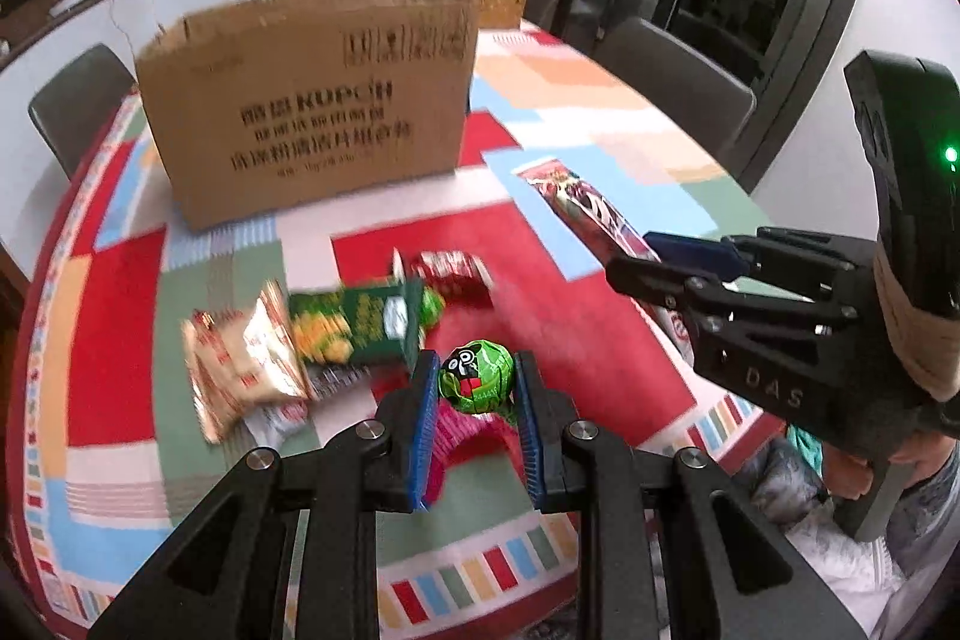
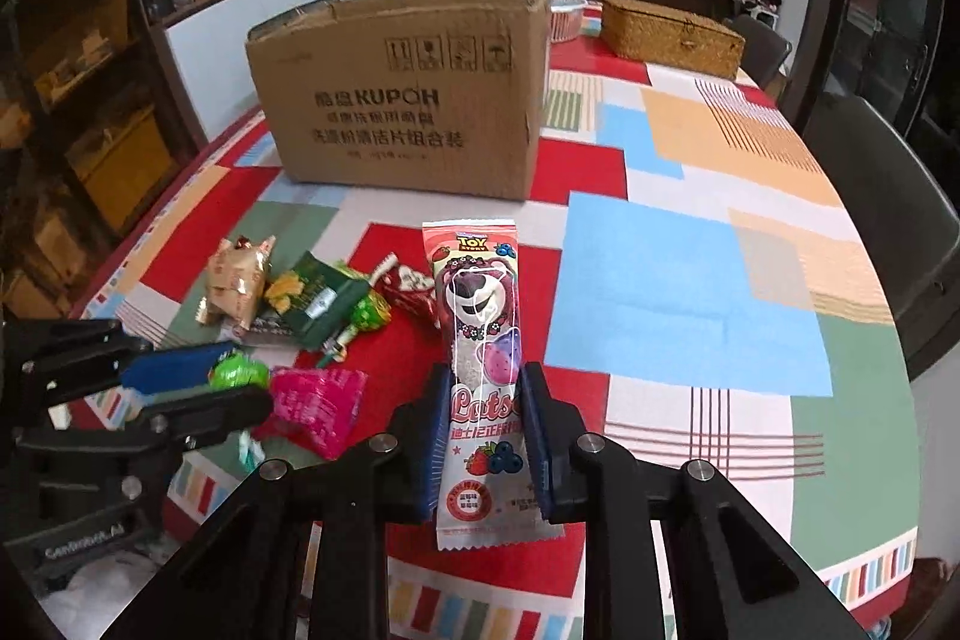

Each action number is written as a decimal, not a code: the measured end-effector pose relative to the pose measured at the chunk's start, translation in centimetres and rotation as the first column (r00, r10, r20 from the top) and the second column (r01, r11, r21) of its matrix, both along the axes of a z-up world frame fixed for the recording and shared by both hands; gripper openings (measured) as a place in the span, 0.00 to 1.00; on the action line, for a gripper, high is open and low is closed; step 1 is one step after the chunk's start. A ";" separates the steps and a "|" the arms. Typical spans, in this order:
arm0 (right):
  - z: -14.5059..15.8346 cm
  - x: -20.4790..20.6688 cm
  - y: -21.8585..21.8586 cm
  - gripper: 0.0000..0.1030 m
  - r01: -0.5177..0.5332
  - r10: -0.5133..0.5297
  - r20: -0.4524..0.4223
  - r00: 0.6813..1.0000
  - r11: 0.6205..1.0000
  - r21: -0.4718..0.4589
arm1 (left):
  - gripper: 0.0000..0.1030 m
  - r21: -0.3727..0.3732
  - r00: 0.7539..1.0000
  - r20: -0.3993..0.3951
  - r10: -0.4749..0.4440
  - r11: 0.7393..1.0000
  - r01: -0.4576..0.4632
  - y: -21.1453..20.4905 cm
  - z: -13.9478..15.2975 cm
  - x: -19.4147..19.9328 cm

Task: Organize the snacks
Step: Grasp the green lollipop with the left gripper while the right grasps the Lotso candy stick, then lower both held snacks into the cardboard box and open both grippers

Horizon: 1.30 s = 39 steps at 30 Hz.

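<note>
Long Lotso packet points lengthwise, seemingly toward cardboard box.

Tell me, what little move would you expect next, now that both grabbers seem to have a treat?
Probably lifting both snacks toward the cardboard box. The left gripper has its fingers closed on the green lollipop, and the right gripper clamps the long Lotso packet. The box stands just behind the snack pile, the likely place for them.
</note>
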State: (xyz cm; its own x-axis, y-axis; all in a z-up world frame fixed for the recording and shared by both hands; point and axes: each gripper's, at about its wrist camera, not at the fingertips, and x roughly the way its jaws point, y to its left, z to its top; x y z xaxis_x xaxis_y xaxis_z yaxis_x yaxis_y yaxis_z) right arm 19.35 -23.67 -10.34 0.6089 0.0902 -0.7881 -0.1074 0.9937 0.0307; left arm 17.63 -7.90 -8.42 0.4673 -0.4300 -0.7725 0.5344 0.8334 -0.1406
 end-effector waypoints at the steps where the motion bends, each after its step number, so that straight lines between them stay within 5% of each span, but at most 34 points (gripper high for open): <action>1: 0.4 0.1 0.1 0.23 -0.003 0.003 0.012 1.000 1.000 0.001 | 0.24 -0.002 1.000 0.016 0.003 1.000 -0.003 0.1 0.4 0.2; 16: 7.3 3.7 2.0 0.23 -0.035 0.040 0.230 0.972 0.999 -0.026 | 0.24 -0.051 0.964 0.247 0.101 0.995 -0.091 2.5 7.5 4.7; 28: 11.6 9.9 3.2 0.23 -0.060 0.058 0.306 0.950 0.998 -0.003 | 0.24 -0.044 0.904 0.392 0.170 0.985 -0.166 4.0 13.1 10.2; 39: 12.4 15.8 4.2 0.23 -0.083 0.079 0.263 0.961 0.997 0.002 | 0.24 -0.014 0.913 0.349 0.212 0.975 -0.221 4.3 13.4 17.4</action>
